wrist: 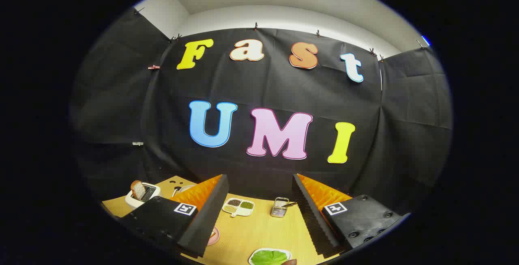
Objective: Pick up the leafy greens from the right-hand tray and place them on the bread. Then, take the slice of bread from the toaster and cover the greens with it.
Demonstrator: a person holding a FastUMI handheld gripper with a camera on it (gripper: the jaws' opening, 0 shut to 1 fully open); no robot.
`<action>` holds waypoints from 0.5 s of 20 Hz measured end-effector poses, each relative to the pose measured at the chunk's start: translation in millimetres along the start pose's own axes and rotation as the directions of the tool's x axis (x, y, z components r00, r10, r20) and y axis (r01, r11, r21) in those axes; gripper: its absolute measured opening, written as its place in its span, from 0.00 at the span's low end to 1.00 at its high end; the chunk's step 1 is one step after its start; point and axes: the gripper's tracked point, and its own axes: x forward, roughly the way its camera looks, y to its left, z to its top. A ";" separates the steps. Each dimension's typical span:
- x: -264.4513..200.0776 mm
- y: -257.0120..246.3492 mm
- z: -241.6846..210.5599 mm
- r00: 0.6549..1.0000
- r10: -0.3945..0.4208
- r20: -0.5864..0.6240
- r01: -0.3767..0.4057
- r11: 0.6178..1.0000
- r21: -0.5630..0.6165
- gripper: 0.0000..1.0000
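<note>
The jaws stood released, spread wide with nothing between their fingers but the light wooden surface below. They were held above that surface and gripped nothing.

The leafy greens lay in a white tray between the two fingers and close in, toward the nearer end of the gap, slightly nearer the right finger than the left. A small brown thing touched the tray's near right corner; what it was could not be told.

The toaster sat well off beyond the left finger, white, with a slice of bread standing up out of its slot.

Ahead of the jaws, between the fingertips, a white divided dish held three small heaps of dark, pale and green grains. Just beside it, toward the right finger, stood a small metal wire basket.

A pink plate peeked out from behind the left finger, mostly hidden by it, so whatever lay on it could not be told. Another pale round rim showed past the left fingertip, near the toaster.
</note>
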 end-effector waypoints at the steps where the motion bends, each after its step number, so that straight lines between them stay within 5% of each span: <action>1: -0.4 -0.2 -0.6 1.000 -0.001 0.001 0.001 1.000 0.001 0.98; 10: 2.4 -8.3 -8.6 0.999 -0.031 -0.020 0.030 0.999 -0.028 0.98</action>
